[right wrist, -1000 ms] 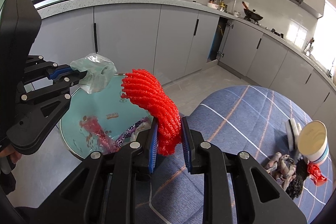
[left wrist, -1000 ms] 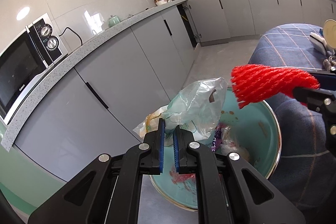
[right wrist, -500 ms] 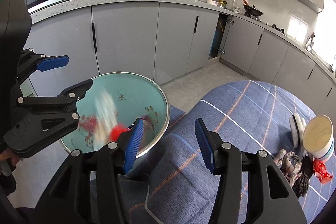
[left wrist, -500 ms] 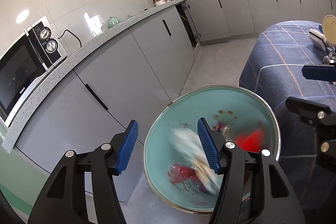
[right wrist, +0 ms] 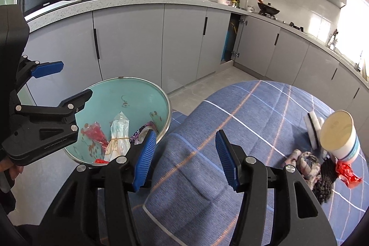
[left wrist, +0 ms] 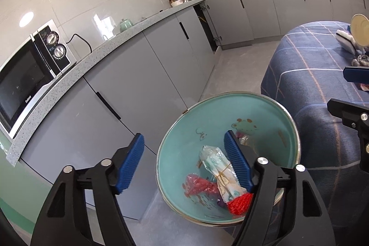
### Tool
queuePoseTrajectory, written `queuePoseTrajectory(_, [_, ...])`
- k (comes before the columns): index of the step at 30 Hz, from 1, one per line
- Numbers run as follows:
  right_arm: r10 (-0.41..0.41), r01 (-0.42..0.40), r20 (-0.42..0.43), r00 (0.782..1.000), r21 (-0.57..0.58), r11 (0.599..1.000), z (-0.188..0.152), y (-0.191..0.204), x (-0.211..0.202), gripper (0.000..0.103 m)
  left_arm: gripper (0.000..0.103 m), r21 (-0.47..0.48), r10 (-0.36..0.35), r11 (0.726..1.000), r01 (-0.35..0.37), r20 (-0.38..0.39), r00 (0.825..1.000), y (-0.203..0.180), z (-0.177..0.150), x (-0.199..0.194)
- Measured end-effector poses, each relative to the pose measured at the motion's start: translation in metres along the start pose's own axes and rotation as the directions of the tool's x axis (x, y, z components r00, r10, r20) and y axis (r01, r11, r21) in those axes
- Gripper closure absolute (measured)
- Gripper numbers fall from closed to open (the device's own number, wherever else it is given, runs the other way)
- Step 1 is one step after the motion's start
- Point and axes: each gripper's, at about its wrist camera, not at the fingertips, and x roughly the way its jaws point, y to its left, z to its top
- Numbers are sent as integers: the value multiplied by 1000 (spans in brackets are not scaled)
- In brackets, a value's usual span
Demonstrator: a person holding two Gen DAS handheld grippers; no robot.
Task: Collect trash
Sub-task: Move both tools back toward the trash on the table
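A teal bin (left wrist: pixel 184 153) with a metal rim stands on the floor by the table; in the right wrist view its inner wall (right wrist: pixel 129 93) shows. Inside lie a clear plastic bag bundle (left wrist: pixel 216 167) (right wrist: pixel 118 133), a red foam net (left wrist: pixel 239 202) and a red wrapper (left wrist: pixel 198 183) (right wrist: pixel 94 133). My left gripper (left wrist: pixel 183 137) (right wrist: pixel 76 80) hangs over the bin, its jaws opening with nothing between them. My right gripper (right wrist: pixel 184 137) (left wrist: pixel 339 89) sits at the bin's table side, its jaws also opening and empty.
The blue plaid table (right wrist: pixel 253 119) carries a paper cup (right wrist: pixel 339 137), a white sponge (right wrist: pixel 312 128), a dark rag (right wrist: pixel 309 163) and a red wrapper (right wrist: pixel 346 173). Grey cabinets (left wrist: pixel 143 89) and a counter with a microwave (left wrist: pixel 25 75) run behind the bin.
Both grippers have opened. The plastic bag left the left gripper and the red foam net left the right; both now lie in the bin. The right gripper shifted toward the table.
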Motion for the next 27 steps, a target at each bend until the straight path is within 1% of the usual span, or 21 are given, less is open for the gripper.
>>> queuePoseTrajectory(5, [-25, 24, 10, 1000, 30, 999, -7, -17, -13, 47, 30, 12, -11, 1000, 11, 18, 1000, -12, 8, -10])
queuePoseTrajectory(8, [-43, 42, 9, 999, 42, 998, -12, -28, -19, 46, 27, 23, -23, 999, 22, 36, 999, -24, 14, -16])
queuePoseTrajectory(14, [-97, 96, 7, 995, 96, 991, -27, -61, -35, 44, 27, 69, -63, 996, 59, 63, 996, -56, 28, -28])
queuePoseTrajectory(17, [-122, 120, 3, 993, 119, 986, -35, -76, -41, 44, 24, 90, -87, 993, 79, 82, 993, -74, 36, -35])
queuePoseTrajectory(23, [-189, 189, -15, 982, 178, 966, -55, -114, -58, 43, 24, 131, -139, 984, 124, 112, 984, -113, 51, -46])
queuePoseTrajectory(27, [-239, 242, -38, 970, 230, 943, -70, -144, -68, 43, 24, 155, -174, 976, 153, 133, 976, -140, 63, -54])
